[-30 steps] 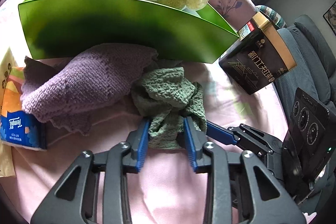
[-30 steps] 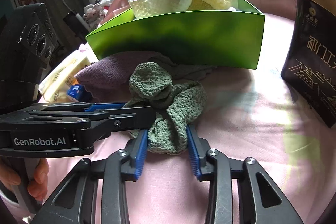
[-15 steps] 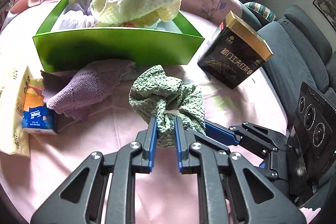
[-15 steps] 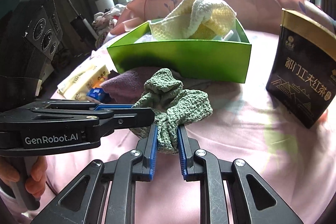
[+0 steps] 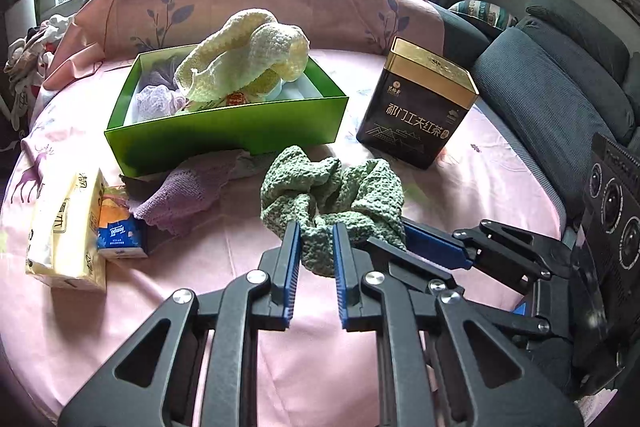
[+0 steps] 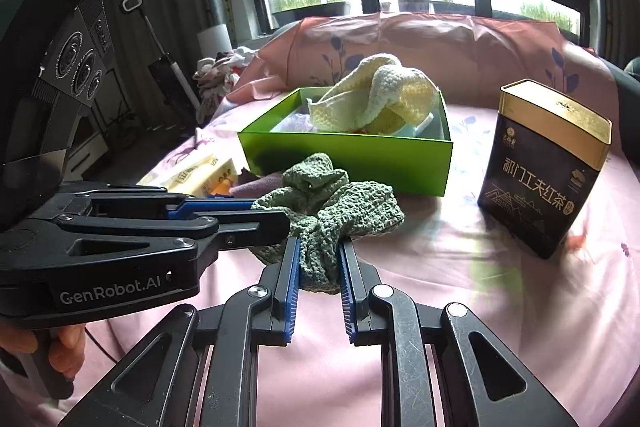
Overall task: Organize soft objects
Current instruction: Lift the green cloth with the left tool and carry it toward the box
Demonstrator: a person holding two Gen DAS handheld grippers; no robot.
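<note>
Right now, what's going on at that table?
A person is working two handheld grippers, and both are clamped on the same green knitted cloth. The left gripper and the right gripper each have their jaws shut on its lower folds, and it hangs bunched between them, in front of the green box. The box already holds a cream knitted cloth. A purple knitted cloth lies on the pink tablecloth against the box's front wall.

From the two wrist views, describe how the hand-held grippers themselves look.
Both match: black skeletal frames with triangular cut-outs, silver pivot bolts, and ribbed blue pads on the fingers. The left hand-held gripper carries white "GenRobot.AI" lettering and a black three-lens camera block; the right hand-held gripper has the same block.
</note>
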